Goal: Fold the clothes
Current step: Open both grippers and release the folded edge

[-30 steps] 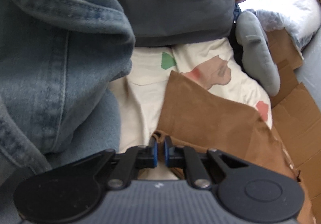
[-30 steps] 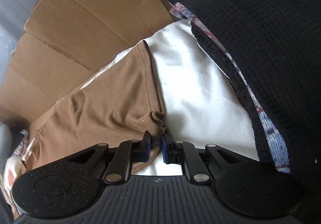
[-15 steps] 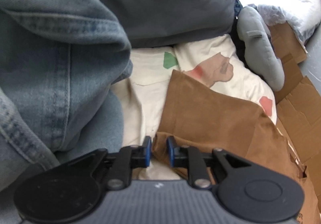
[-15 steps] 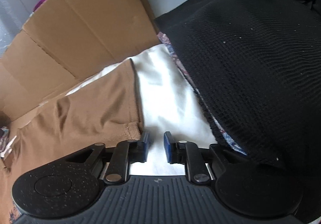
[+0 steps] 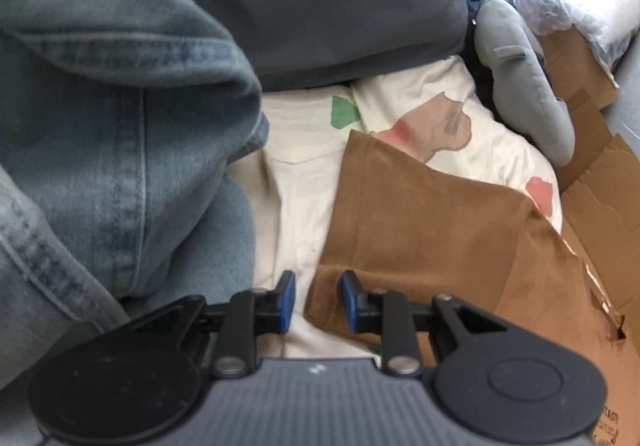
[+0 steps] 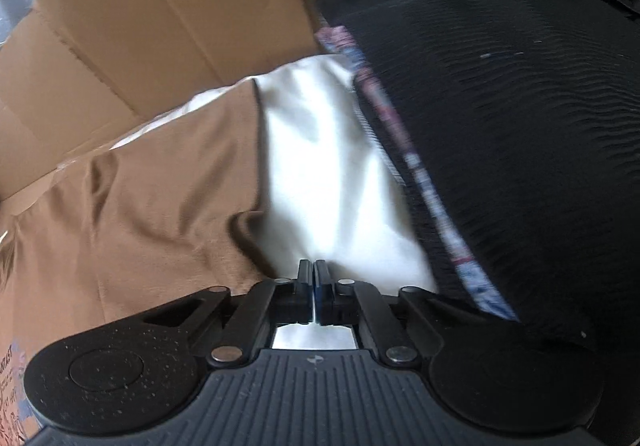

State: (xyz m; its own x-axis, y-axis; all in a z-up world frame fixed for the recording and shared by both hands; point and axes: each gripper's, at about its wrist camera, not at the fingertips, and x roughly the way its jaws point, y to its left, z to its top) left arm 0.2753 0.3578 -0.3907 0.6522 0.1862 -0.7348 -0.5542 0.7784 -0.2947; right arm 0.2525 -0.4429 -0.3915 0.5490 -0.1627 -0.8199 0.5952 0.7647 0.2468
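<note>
1. The flat brown cotton garment (image 5: pixel 432 230) lies spread across a cream sheet printed with coloured patches (image 5: pixel 472 150). It fills the lower right of the left wrist view and the lower left of the right wrist view.
2. The left gripper (image 5: pixel 316 300) has its blue-padded fingers (image 5: pixel 286 300) parted to a moderate gap. A turned-up brown corner sits between them, but the pads do not press it.
3. The right gripper (image 6: pixel 314 288) has its fingers drawn together with only a sliver of light between. I see nothing caught there; it hovers over bare white cloth just right of the brown hem (image 6: pixel 256 150).
4. A heap of light blue denim (image 5: pixel 112 134) crowds the left of the left wrist view, and a black ribbed knit (image 6: pixel 520 150) bulges on the right of the other view.
5. Risks, as I judge them: the loose corner may flop flat and spoil a crease. Closing the left fingers low could snag the sheet along with the garment. A sweep might drag denim or knit onto the brown cloth. Flattened brown cardboard (image 6: pixel 152 22) nearby could catch an edge.
</note>
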